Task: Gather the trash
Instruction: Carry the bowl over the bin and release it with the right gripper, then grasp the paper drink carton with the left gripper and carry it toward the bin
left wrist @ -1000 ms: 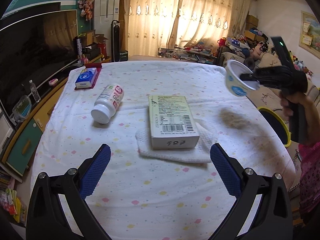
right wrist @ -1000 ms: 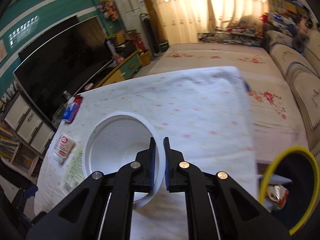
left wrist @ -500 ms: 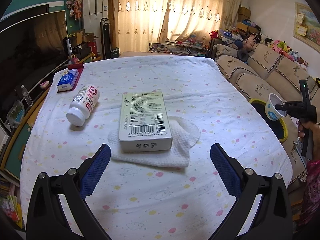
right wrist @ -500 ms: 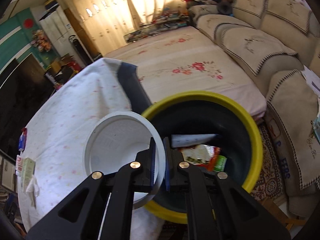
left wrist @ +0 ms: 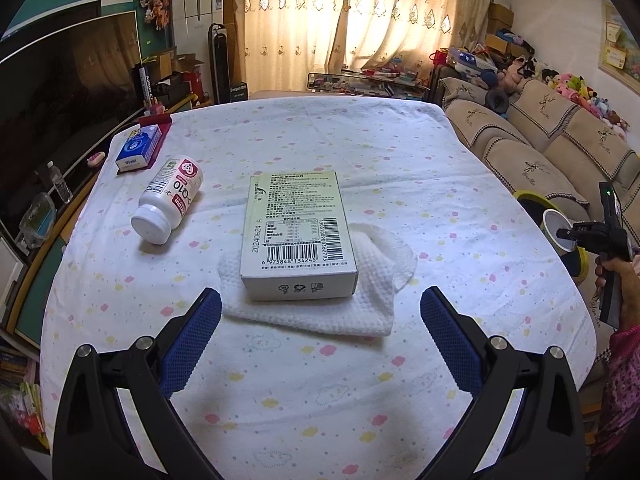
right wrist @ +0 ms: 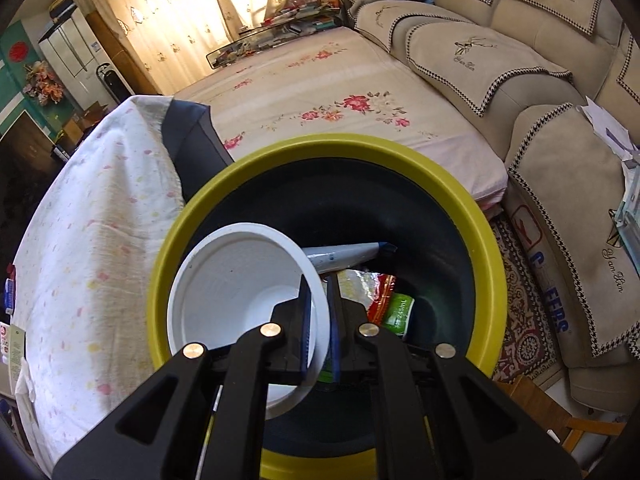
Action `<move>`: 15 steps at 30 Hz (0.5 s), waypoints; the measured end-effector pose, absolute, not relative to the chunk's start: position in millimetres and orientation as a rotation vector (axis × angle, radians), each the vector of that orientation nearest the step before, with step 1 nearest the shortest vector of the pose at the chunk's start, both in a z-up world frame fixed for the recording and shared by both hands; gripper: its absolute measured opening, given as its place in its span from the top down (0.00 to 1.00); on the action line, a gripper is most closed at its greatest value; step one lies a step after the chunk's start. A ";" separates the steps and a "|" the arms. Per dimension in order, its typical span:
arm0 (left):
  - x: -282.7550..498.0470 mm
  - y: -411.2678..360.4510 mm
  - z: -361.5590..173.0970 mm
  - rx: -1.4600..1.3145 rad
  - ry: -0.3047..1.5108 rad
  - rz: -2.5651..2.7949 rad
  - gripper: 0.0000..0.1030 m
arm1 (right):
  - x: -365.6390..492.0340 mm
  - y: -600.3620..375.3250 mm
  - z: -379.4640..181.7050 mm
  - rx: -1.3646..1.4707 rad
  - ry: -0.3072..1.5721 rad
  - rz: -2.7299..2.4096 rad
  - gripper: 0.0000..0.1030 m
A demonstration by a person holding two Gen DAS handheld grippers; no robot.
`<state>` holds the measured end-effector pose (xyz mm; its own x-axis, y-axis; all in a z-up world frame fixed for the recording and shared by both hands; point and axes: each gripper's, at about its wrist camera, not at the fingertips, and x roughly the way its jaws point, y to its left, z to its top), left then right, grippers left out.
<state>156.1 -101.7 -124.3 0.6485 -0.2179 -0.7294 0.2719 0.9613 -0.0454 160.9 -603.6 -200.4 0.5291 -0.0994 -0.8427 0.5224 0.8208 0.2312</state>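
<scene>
My right gripper [right wrist: 319, 304] is shut on the rim of a white paper cup [right wrist: 236, 288], one pad inside it and one outside. It holds the cup over the mouth of a dark bin with a yellow rim [right wrist: 328, 148], where a tube and snack wrappers [right wrist: 384, 300] lie. The left wrist view shows that cup [left wrist: 558, 228] and right gripper [left wrist: 564, 234] at the table's right edge, above the bin [left wrist: 534, 197]. My left gripper [left wrist: 320, 332] stands open over the table, just short of a white carton box [left wrist: 298, 236] lying on a white cloth [left wrist: 372, 280]. A white pill bottle [left wrist: 170, 200] lies to the box's left.
The table [left wrist: 360, 152] wears a white dotted cloth. A tissue pack [left wrist: 136, 150] sits at its far left corner. A beige sofa [right wrist: 560, 120] runs behind the bin, with a patterned rug [right wrist: 524, 312] on the floor. A TV [left wrist: 60, 92] stands on the left.
My right gripper carried the cup off the table to the right and down, and now holds it low over the bin's mouth. My left gripper drifted slightly; the box now looks nearer.
</scene>
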 end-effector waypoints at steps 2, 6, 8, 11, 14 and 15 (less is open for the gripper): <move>158.5 -102.1 -125.9 0.073 0.823 -0.276 0.05 | 160.3 -604.0 -200.7 0.486 0.955 -0.398 0.87; 163.2 -104.3 -129.1 0.076 0.833 -0.275 0.05 | 157.3 -605.3 -198.4 0.480 0.939 -0.413 0.74; 164.2 -105.8 -129.8 0.081 0.834 -0.274 0.05 | 155.4 -604.9 -195.6 0.482 0.928 -0.413 0.73; 166.6 -107.0 -130.2 0.087 0.835 -0.268 0.05 | 151.9 -600.7 -191.5 0.483 0.913 -0.400 0.72; 169.8 -107.4 -130.4 0.092 0.836 -0.259 0.05 | 149.0 -596.4 -185.7 0.469 0.898 -0.396 0.68; 171.3 -107.6 -130.2 0.095 0.835 -0.254 0.05 | 147.4 -593.8 -183.9 0.467 0.892 -0.392 0.68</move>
